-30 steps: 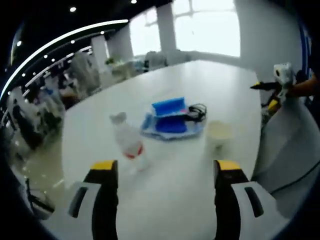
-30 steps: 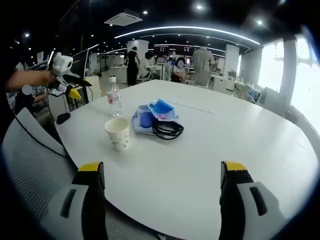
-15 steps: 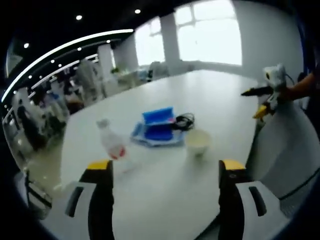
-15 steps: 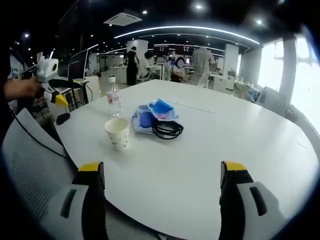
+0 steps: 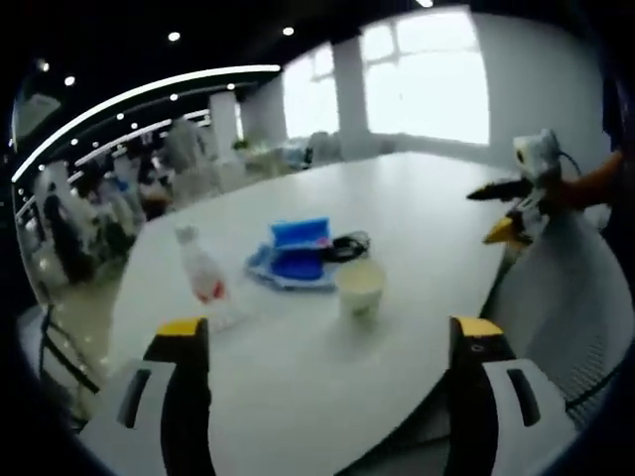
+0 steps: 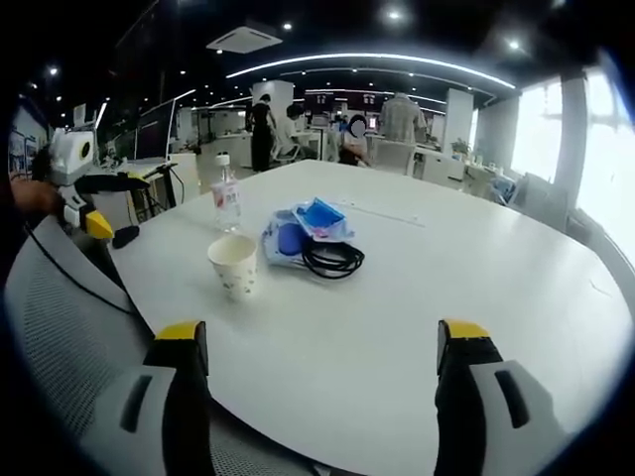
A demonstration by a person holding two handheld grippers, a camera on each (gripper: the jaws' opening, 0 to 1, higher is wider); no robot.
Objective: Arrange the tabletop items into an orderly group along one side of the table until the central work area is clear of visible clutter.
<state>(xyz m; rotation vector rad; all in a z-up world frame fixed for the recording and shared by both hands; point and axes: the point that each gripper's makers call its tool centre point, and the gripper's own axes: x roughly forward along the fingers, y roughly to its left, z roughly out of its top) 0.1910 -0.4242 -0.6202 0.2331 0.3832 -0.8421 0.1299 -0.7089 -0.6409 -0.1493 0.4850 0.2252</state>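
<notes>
A white round table [image 6: 476, 268] holds a clear water bottle with a red label [image 6: 227, 204], a paper cup [image 6: 234, 265], a blue pouch on a plastic bag [image 6: 316, 220] and a coiled black cable [image 6: 332, 260]. The same bottle [image 5: 201, 279], cup [image 5: 359, 288], blue pouch [image 5: 300, 250] and cable [image 5: 344, 246] lie ahead of my left gripper [image 5: 327, 342], which is open and held back from them. My right gripper [image 6: 322, 347] is open over the table's near edge, nothing between its jaws. The left gripper [image 6: 84, 188] appears at the far left of the right gripper view.
A grey mesh chair back [image 6: 60, 327] stands at the table's near left. The other gripper [image 5: 521, 193], held by a hand, shows at the right of the left gripper view, above a chair [image 5: 566, 297]. Desks and people fill the office behind.
My left gripper has drawn back and swung, so the items sit farther away and more to the left in its view. In the right gripper view it has dropped lower. The right gripper has stayed still.
</notes>
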